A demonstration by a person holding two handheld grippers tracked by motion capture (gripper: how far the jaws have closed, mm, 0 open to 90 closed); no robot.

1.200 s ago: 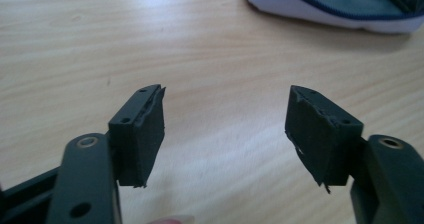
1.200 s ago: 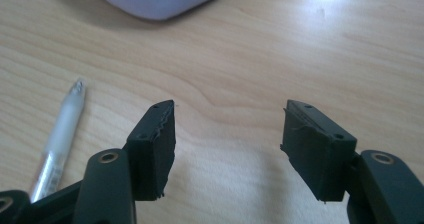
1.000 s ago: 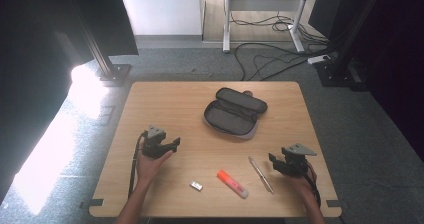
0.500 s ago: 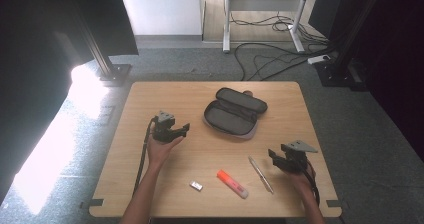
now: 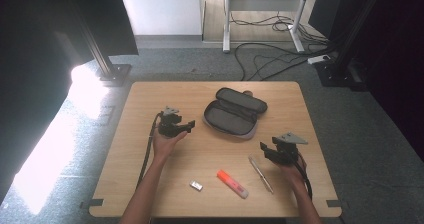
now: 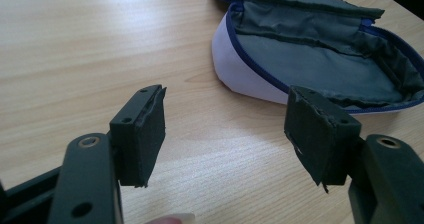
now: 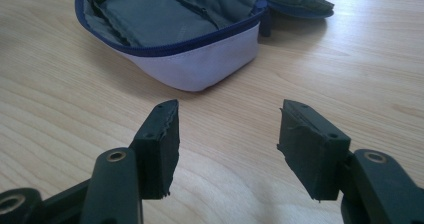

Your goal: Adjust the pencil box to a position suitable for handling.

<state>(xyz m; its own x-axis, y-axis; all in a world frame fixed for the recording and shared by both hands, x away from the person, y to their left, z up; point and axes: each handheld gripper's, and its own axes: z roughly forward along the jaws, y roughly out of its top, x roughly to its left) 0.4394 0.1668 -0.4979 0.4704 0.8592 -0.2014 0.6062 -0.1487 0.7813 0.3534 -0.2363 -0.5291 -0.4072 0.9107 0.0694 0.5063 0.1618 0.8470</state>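
The pencil case [image 5: 235, 113] lies unzipped and spread open at the middle of the table [image 5: 140, 109], its long axis slanting from near-left to far-right. The left gripper [image 5: 189, 126], just beside its left end, and the right gripper [image 5: 263, 151], nearer, both have fingers wide with nothing between them.

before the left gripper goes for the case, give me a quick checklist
1. Case unzipped, lying open: ok.
2. Left gripper open, nothing between its pads: ok.
3. Bare table between left gripper and case: ok.
4. Right gripper open, holding nothing: ok.
5. Pen, highlighter and eraser on the near table, apart from the case: ok.
6. Anything inside the case: cannot tell.
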